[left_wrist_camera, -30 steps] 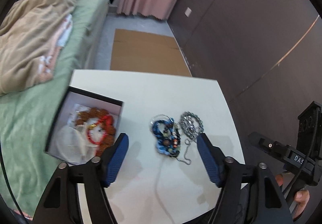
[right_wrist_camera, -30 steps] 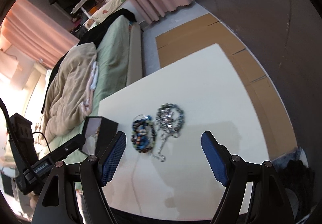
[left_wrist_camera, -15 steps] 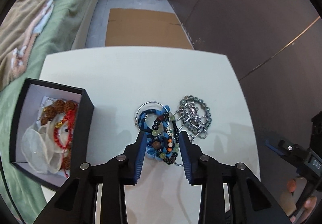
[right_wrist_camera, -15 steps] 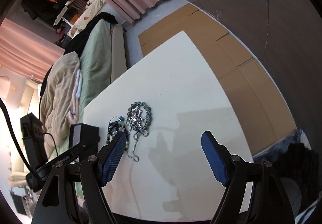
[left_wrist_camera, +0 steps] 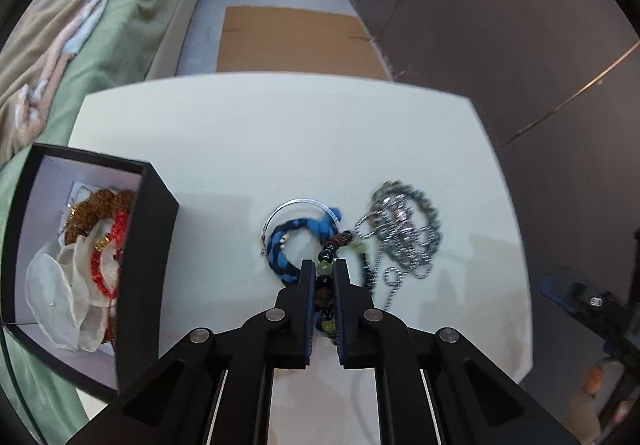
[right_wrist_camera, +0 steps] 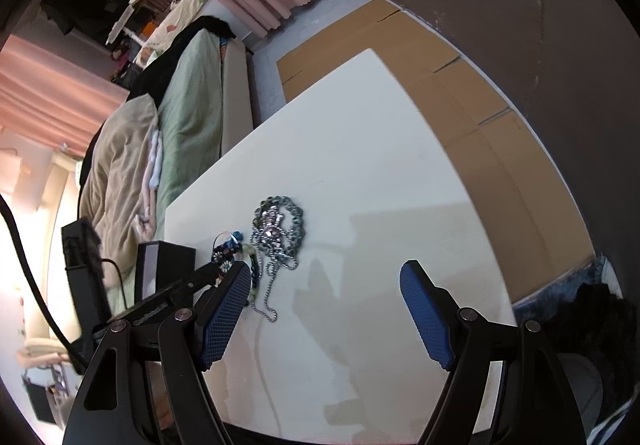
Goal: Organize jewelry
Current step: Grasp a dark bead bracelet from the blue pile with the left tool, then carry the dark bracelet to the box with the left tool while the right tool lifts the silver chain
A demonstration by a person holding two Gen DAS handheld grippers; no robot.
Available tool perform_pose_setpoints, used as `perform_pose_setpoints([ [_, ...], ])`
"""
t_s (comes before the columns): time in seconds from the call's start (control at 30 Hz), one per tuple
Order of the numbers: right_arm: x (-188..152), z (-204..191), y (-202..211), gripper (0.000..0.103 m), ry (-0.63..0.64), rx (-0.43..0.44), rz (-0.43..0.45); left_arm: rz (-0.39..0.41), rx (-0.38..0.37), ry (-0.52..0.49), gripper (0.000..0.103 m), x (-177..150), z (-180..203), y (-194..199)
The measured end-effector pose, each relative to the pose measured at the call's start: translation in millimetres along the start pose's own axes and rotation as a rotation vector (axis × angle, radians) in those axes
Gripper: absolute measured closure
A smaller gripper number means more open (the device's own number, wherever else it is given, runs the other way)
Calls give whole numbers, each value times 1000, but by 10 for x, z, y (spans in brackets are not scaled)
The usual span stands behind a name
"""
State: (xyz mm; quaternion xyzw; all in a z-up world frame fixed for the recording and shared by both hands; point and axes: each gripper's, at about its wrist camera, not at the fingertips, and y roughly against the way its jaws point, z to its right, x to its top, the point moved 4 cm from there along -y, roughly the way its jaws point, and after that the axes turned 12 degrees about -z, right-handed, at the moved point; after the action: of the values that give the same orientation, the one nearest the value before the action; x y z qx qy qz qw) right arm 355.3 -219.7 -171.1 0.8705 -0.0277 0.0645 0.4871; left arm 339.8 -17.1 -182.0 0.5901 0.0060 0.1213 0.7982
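With the left gripper (left_wrist_camera: 322,277) jaws pinching the multicoloured round-bead bracelet (left_wrist_camera: 325,279) on the white worktop (left_wrist_camera: 280,141), and the right gripper (right_wrist_camera: 324,309) spread wide, the tangled blue braided cord bracelet (left_wrist_camera: 286,245) may drag along when lifted.

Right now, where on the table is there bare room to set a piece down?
The white table is bare beyond the jewelry toward the far edge, and on the right past the silver chain. It is crowded where the left gripper pinches the beaded bracelet beside the blue braided bracelet and black box.
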Motion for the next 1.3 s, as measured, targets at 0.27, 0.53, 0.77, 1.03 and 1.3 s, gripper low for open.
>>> perform_pose_setpoints([
  [0.27,186,-335,-219,27,100,-28,-61,70,-44,6,95,-11,-79,431],
  [0.53,341,-608,-596,49,175,-93,-151,142,-60,24,95,-66,-213,834],
  [0.77,395,-735,-815,56,245,-160,-195,197,-44,31,95,-165,-376,1159],
  [1.03,433,-827,-986,58,316,-252,-225,229,-16,85,95,-293,-666,1321],
  [1.3,405,-831,-1092,57,380,-361,-243,237,-12,135,95,-404,-882,1372],
])
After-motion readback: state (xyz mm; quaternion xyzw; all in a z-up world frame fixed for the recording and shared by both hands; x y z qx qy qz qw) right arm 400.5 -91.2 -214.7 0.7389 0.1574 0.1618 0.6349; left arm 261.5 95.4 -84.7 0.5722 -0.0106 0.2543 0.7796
